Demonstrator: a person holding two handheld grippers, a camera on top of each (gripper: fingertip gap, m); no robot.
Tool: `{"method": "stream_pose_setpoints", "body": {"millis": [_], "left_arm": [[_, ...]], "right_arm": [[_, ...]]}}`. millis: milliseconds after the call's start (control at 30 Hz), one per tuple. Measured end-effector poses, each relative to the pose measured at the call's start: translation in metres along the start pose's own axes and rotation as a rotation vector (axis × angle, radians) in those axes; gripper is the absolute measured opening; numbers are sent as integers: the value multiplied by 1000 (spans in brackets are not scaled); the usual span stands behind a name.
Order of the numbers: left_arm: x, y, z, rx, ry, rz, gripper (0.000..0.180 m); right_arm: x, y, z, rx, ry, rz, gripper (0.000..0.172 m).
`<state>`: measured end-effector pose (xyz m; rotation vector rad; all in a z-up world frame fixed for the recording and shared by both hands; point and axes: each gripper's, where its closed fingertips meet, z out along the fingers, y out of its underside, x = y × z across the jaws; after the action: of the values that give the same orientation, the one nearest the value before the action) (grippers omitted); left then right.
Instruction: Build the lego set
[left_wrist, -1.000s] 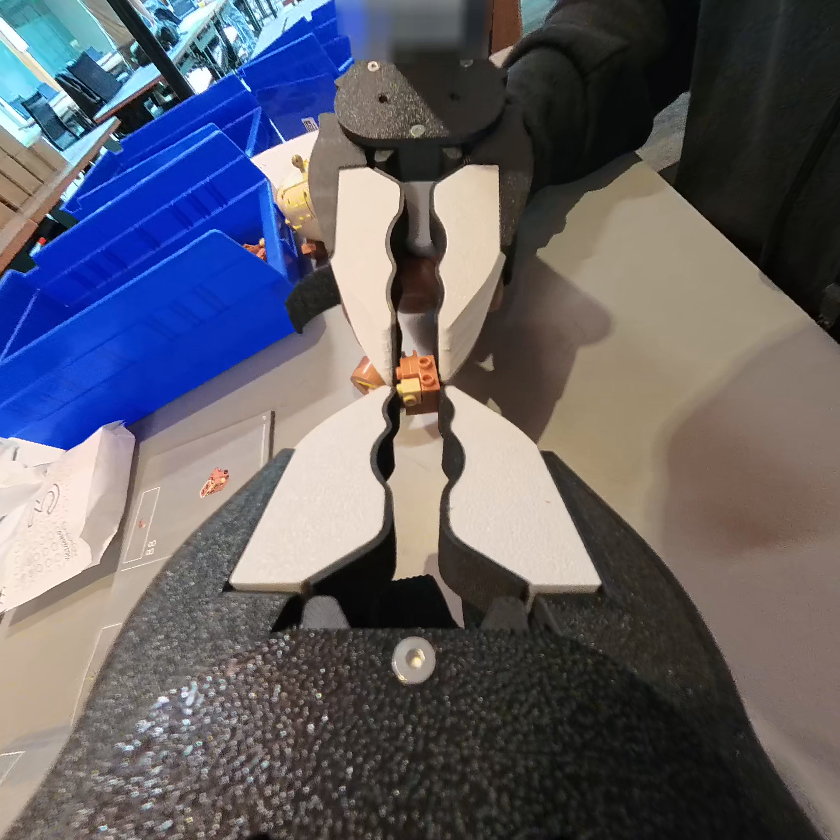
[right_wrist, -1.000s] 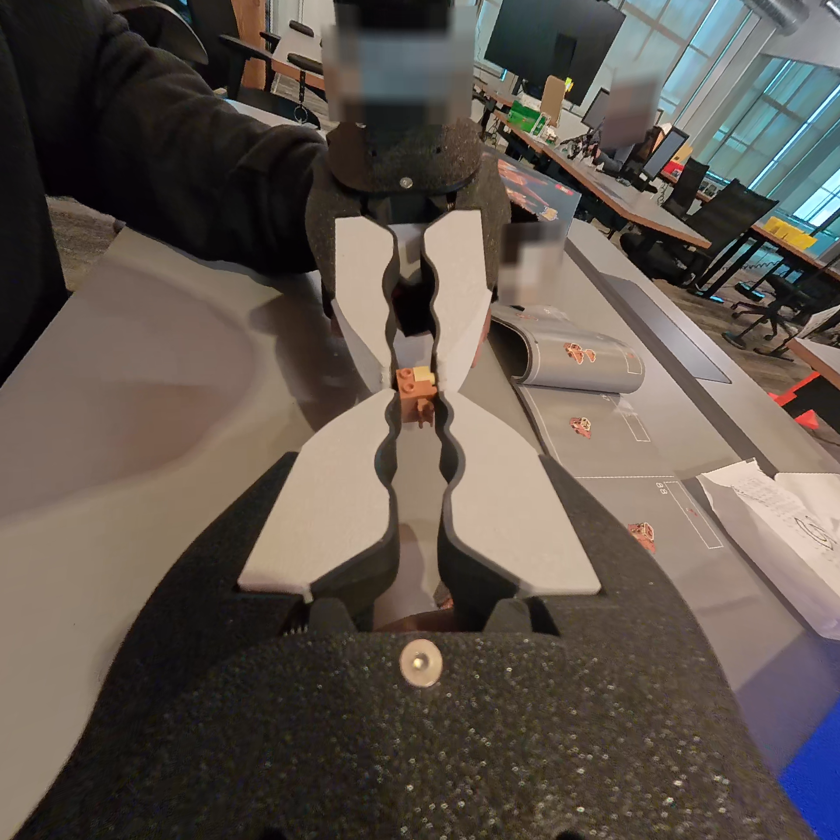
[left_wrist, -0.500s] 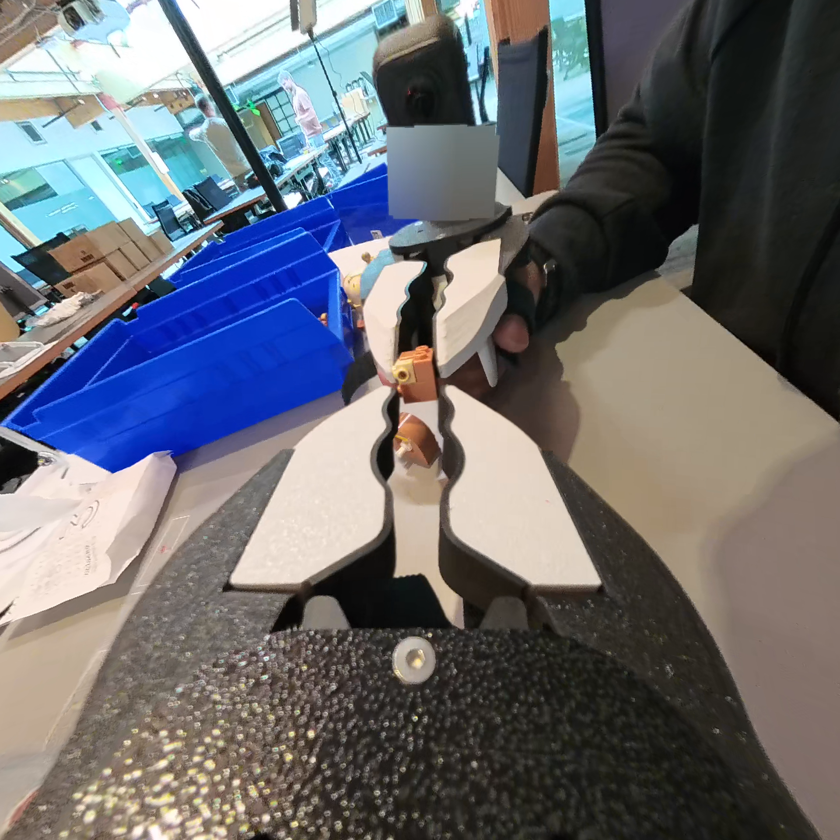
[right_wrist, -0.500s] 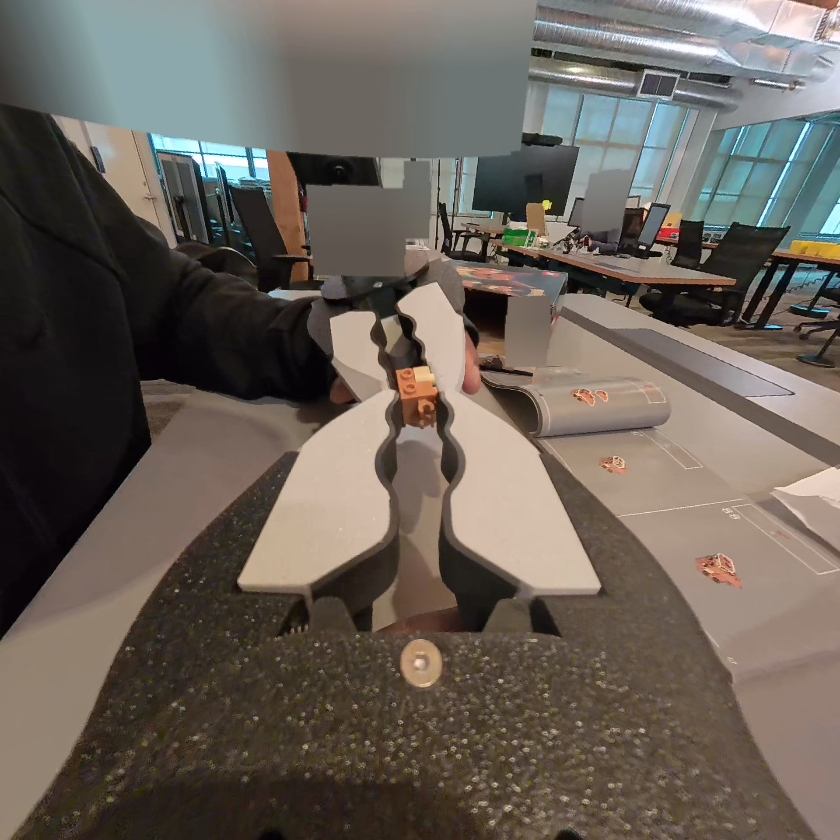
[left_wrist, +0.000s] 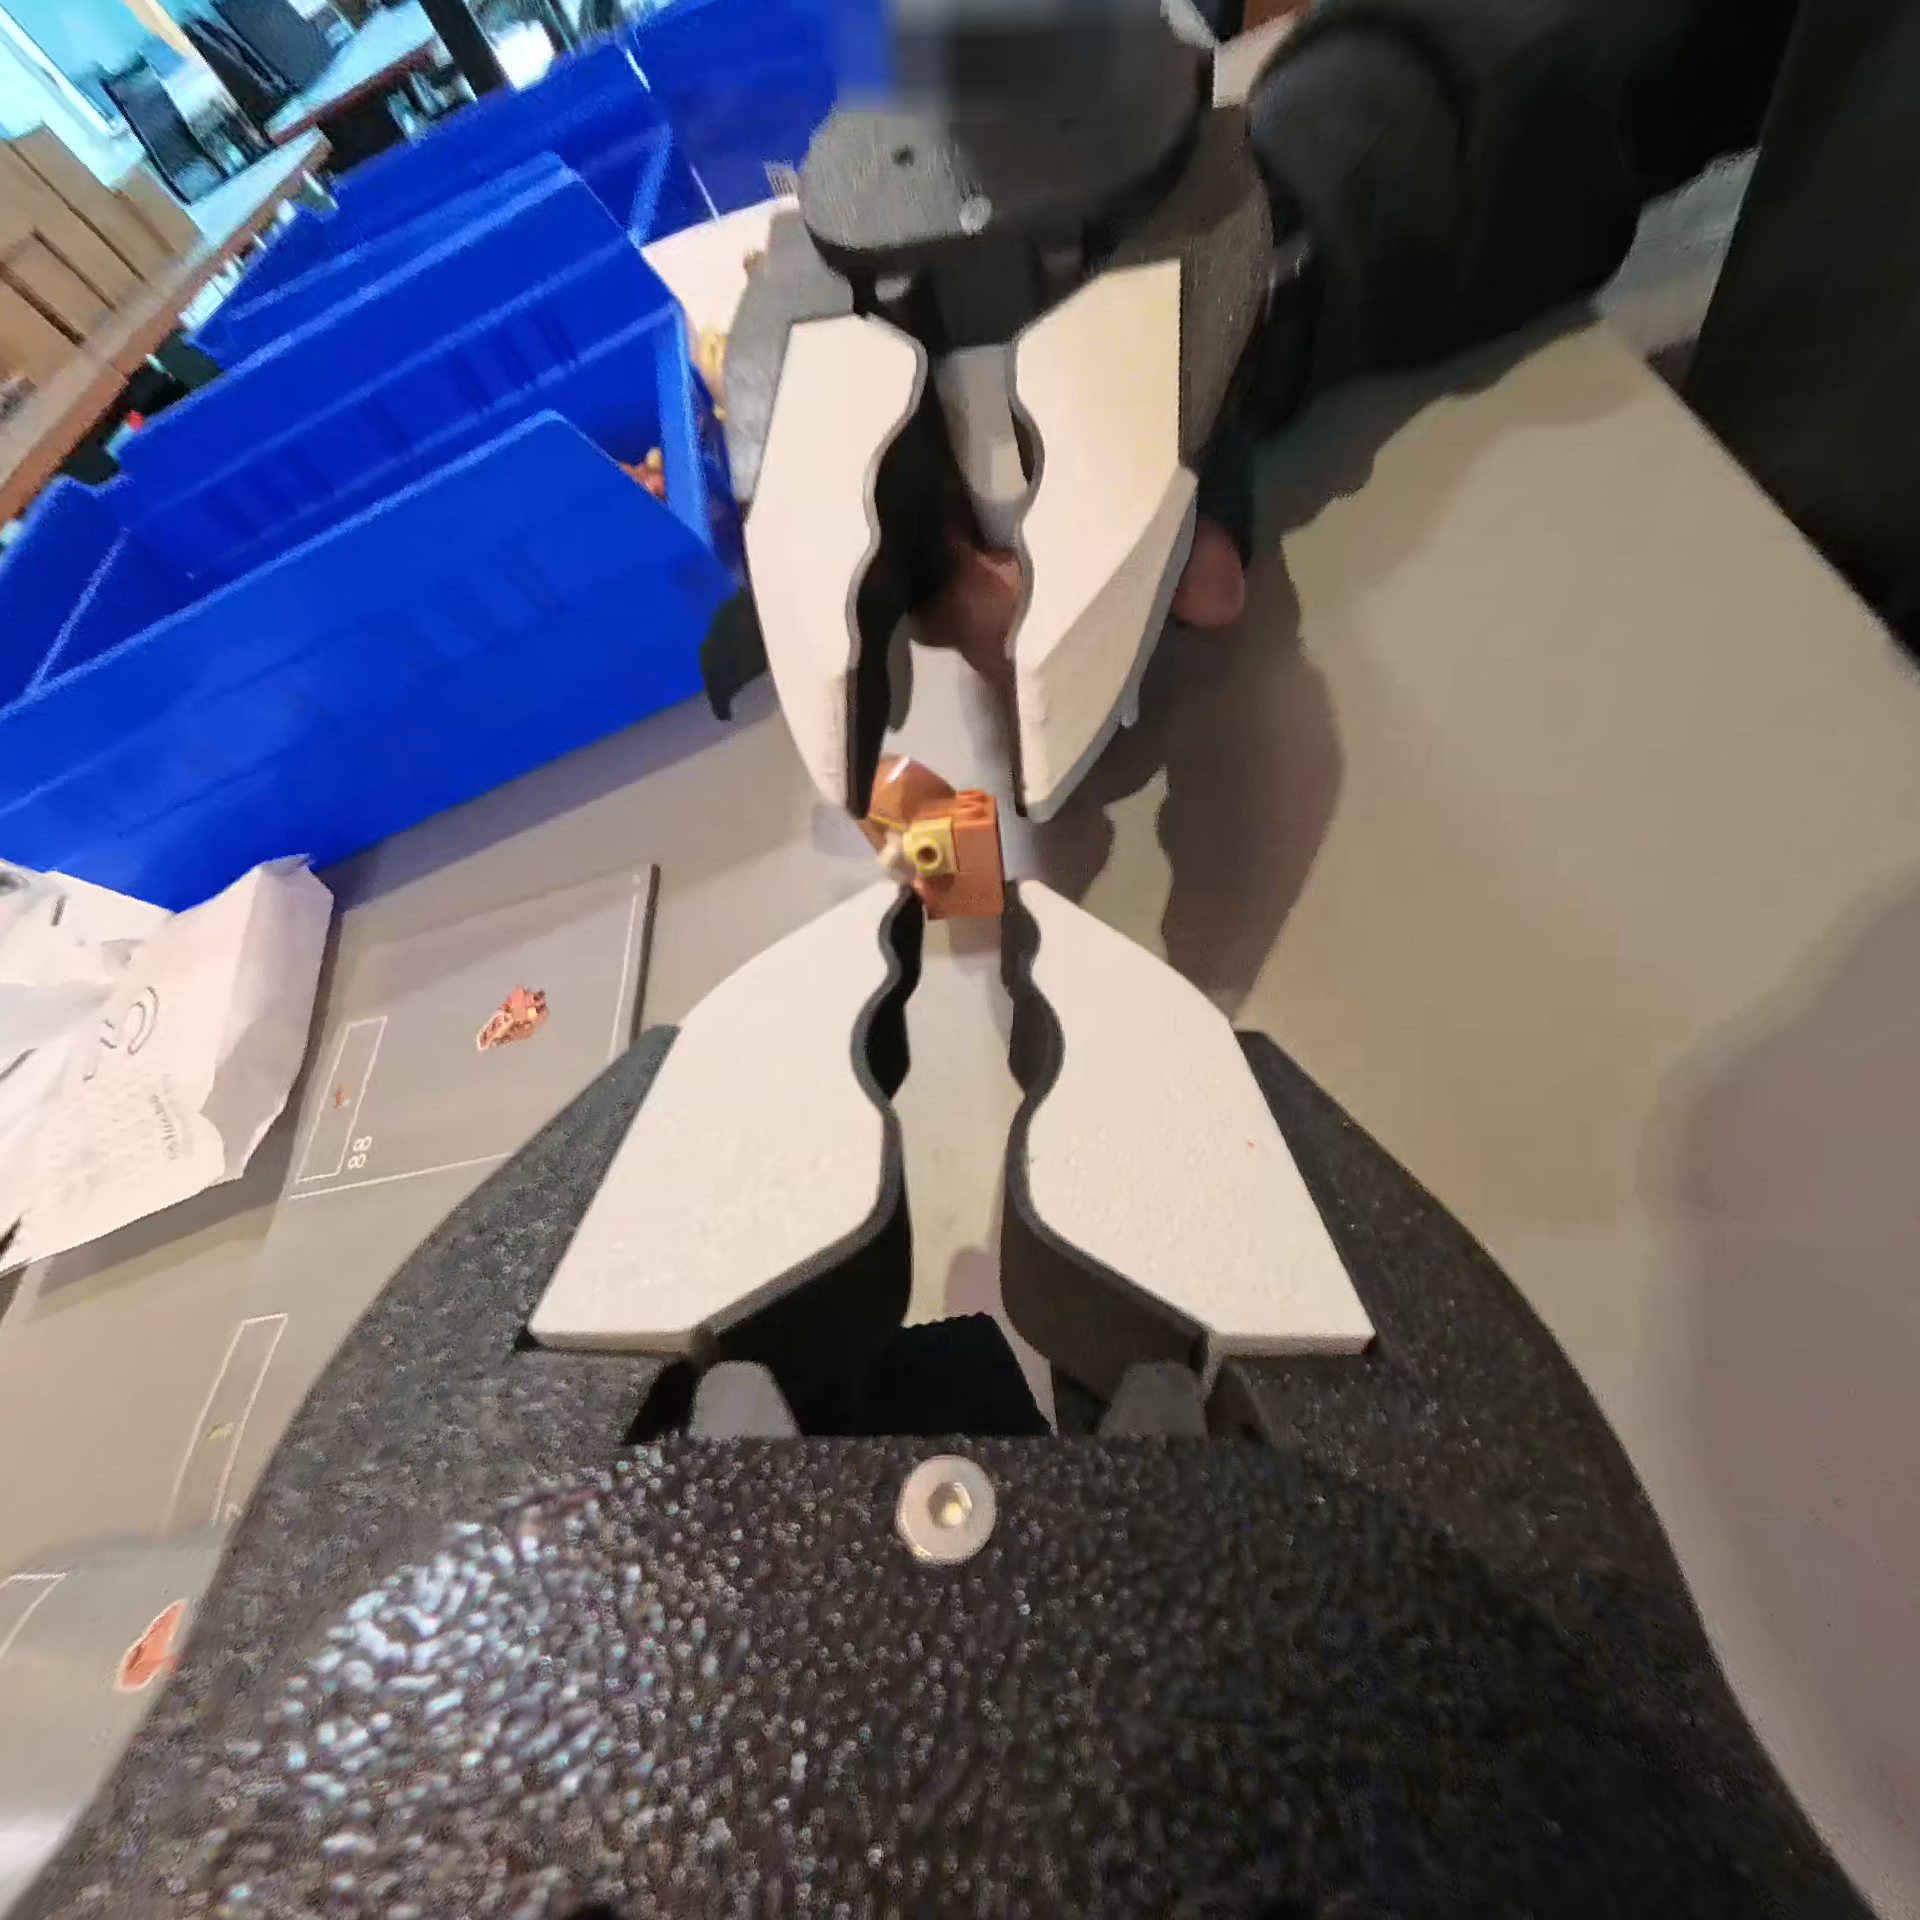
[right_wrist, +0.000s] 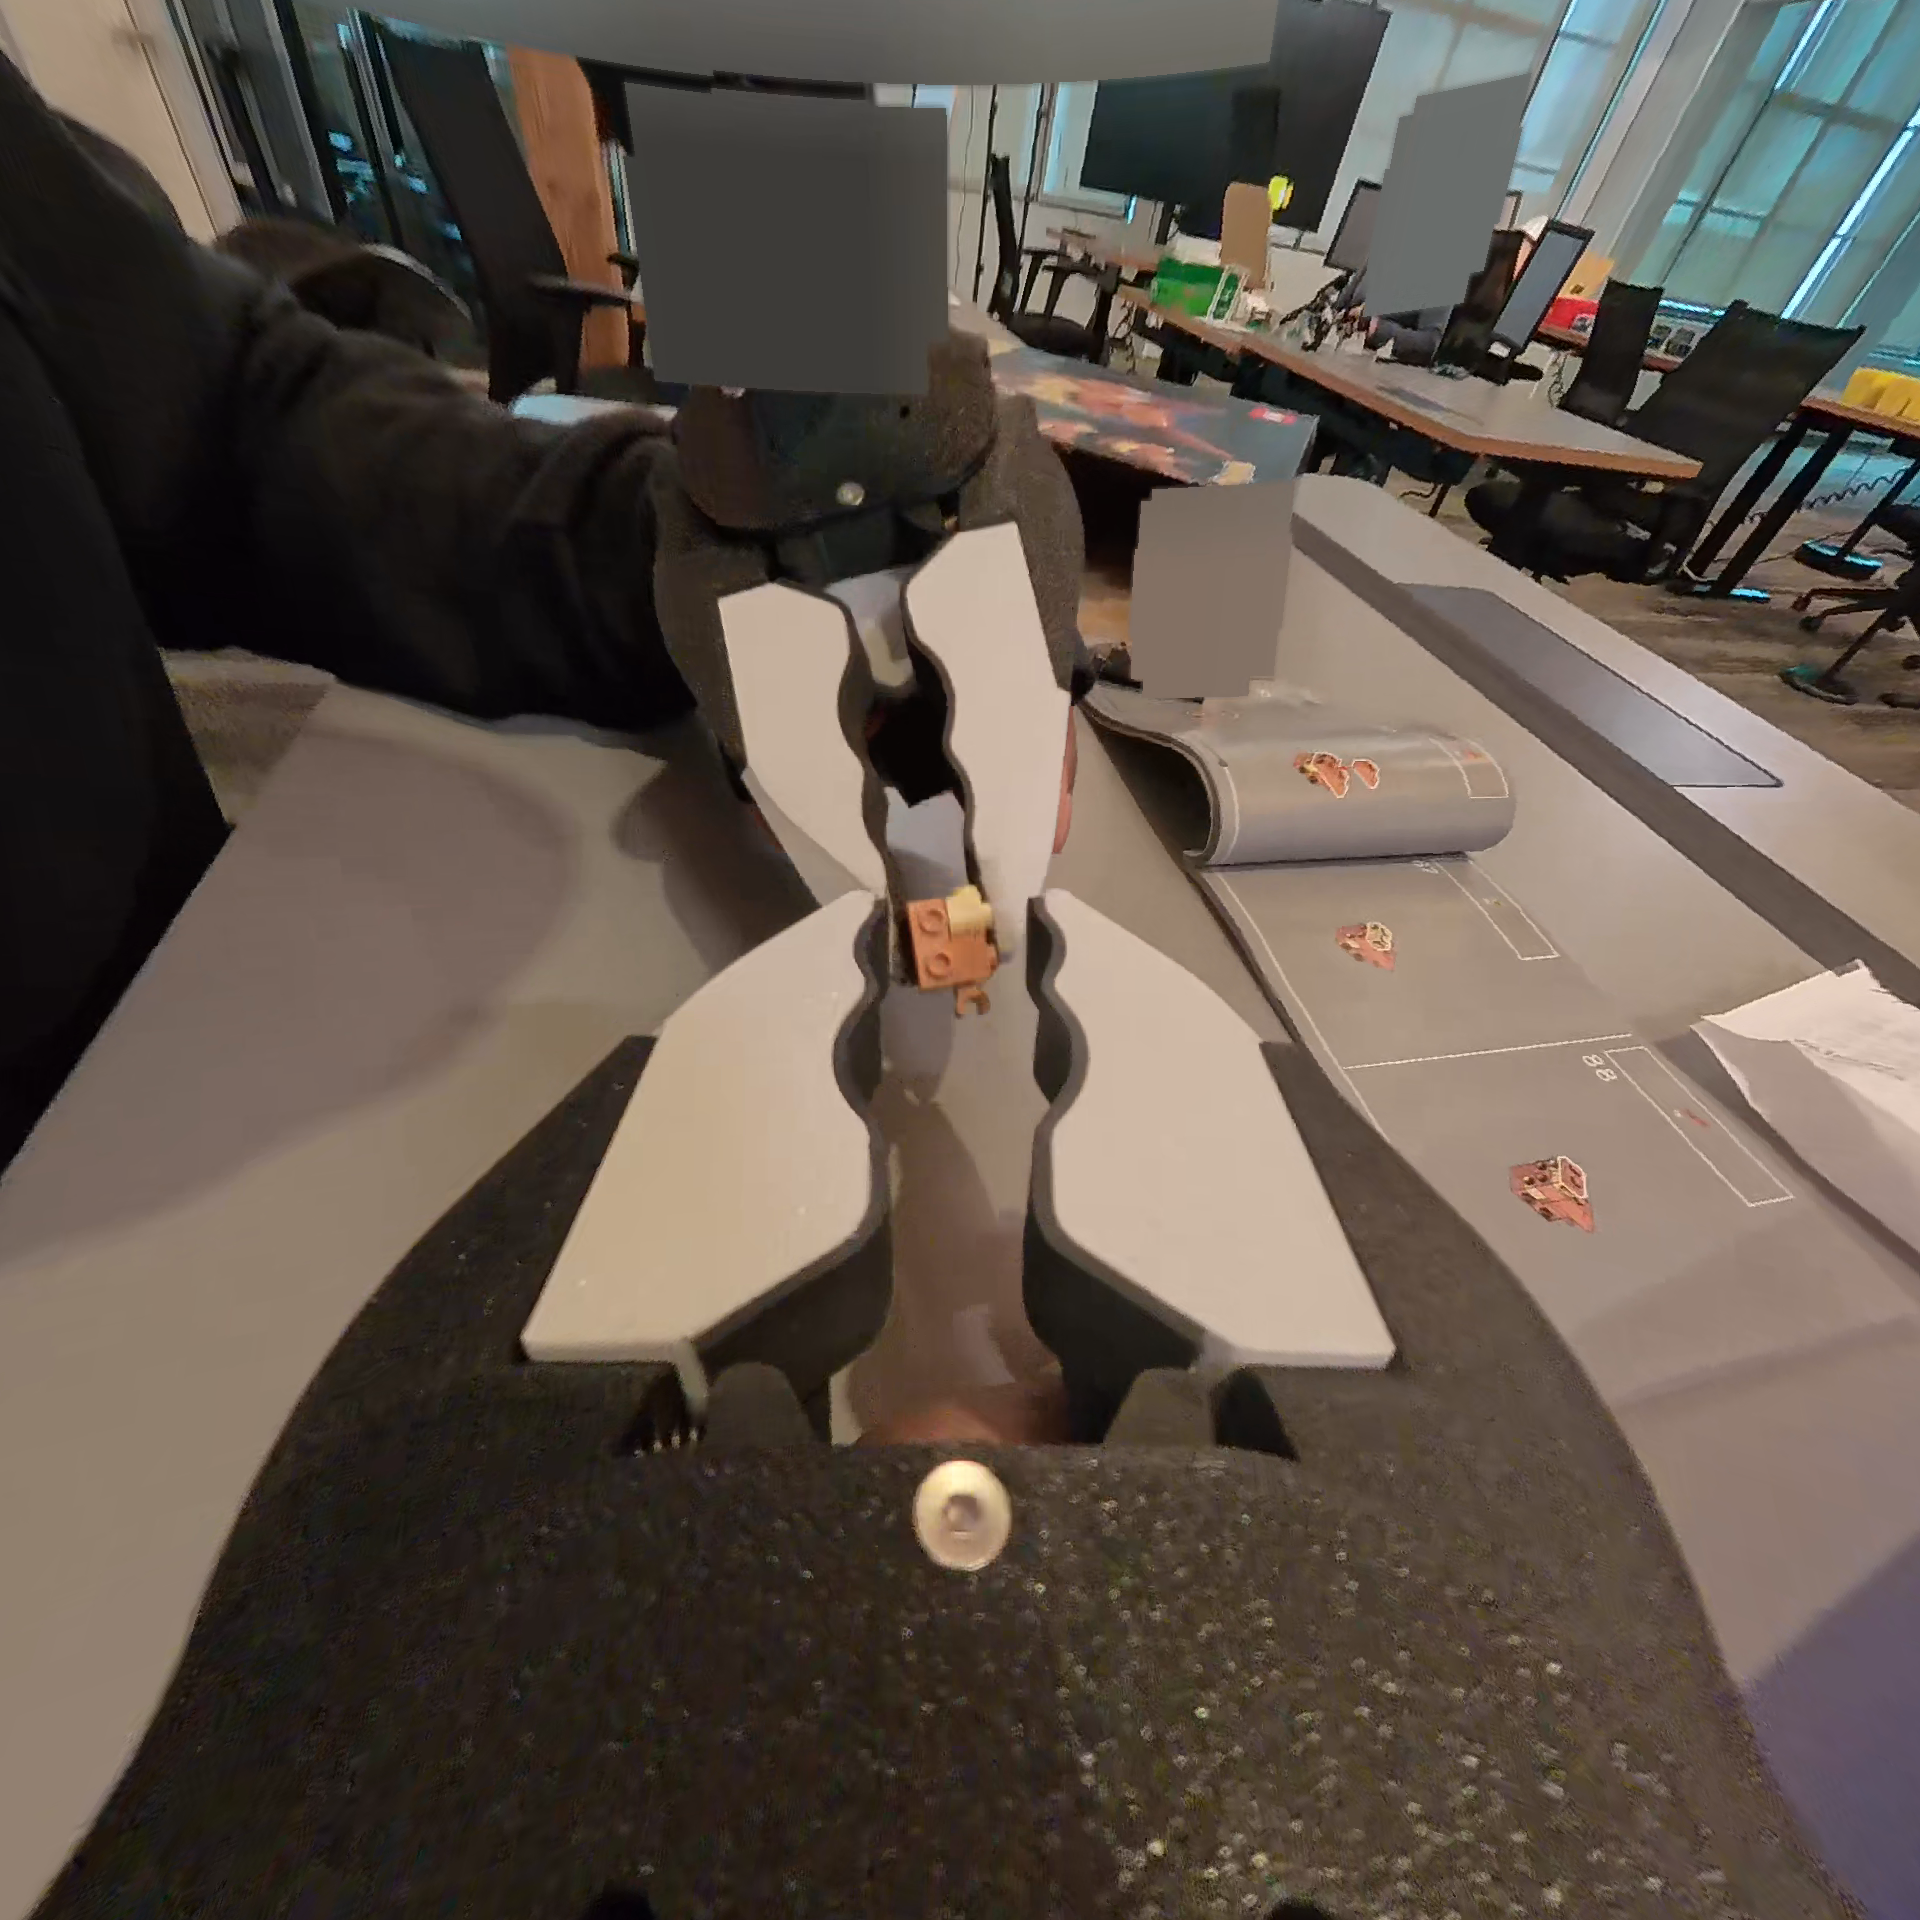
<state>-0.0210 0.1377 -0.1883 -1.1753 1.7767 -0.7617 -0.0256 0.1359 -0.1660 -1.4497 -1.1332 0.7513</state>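
2 grippers (left_wrist: 951, 904) (right_wrist: 956, 914), 1 brown brick assembly (left_wrist: 961, 862), 4 blue bins (left_wrist: 343, 623)

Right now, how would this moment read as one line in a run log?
left gripper: gripping orange brick piece | right gripper: open around it | over grey table | blue bins nearby

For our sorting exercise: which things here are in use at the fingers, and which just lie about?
In use: orange brick piece; left gripper, shut on it; right gripper, open around it.
Lying about: blue bins; open booklet; white paper.
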Motion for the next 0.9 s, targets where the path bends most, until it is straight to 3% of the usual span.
{"method": "stream_pose_setpoints", "body": {"millis": [300, 900], "left_arm": [[13, 12, 3, -155, 45, 62, 14], [18, 15, 4, -177, 81, 10, 14]], "right_arm": [[-12, 21, 10, -135, -18, -121, 15], [-14, 25, 10, -162, -48, -79, 14]]}}
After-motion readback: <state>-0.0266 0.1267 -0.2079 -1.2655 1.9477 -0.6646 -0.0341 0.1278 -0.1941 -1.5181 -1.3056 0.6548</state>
